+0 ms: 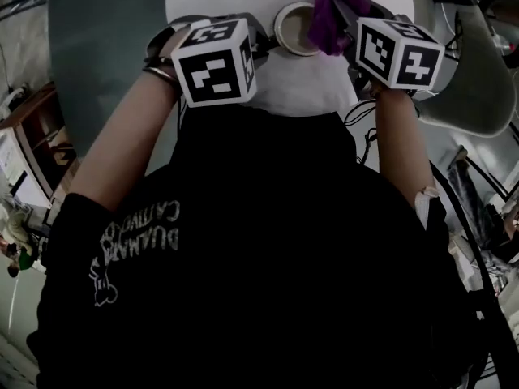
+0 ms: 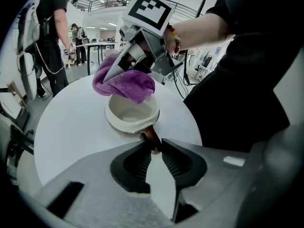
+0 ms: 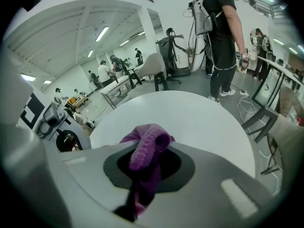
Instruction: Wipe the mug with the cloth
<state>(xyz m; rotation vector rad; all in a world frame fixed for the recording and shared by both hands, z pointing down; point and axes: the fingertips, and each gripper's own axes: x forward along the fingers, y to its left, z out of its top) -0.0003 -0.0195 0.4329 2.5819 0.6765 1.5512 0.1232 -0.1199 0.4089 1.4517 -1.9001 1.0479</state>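
Note:
A cream mug [image 2: 130,115] with a brown handle [image 2: 152,137] stands on the round white table [image 2: 71,127]. My left gripper [image 2: 154,148] is shut on that handle, which sits pinched between the jaw tips. A purple cloth [image 2: 126,82] rests bunched on the mug's far rim, and my right gripper [image 2: 110,76] is shut on it from above. In the right gripper view the cloth [image 3: 147,144] bulges out between the jaws of that gripper [image 3: 147,163] and hides the mug. The head view shows the mug [image 1: 293,29] between both grippers, with the cloth [image 1: 328,14] at its right rim.
The table [image 3: 199,113] stretches bare beyond the mug. A grey chair [image 1: 470,79] stands to the right of it, with cables on the floor nearby. A person [image 3: 221,37] stands beyond the table, and other people and desks lie farther back.

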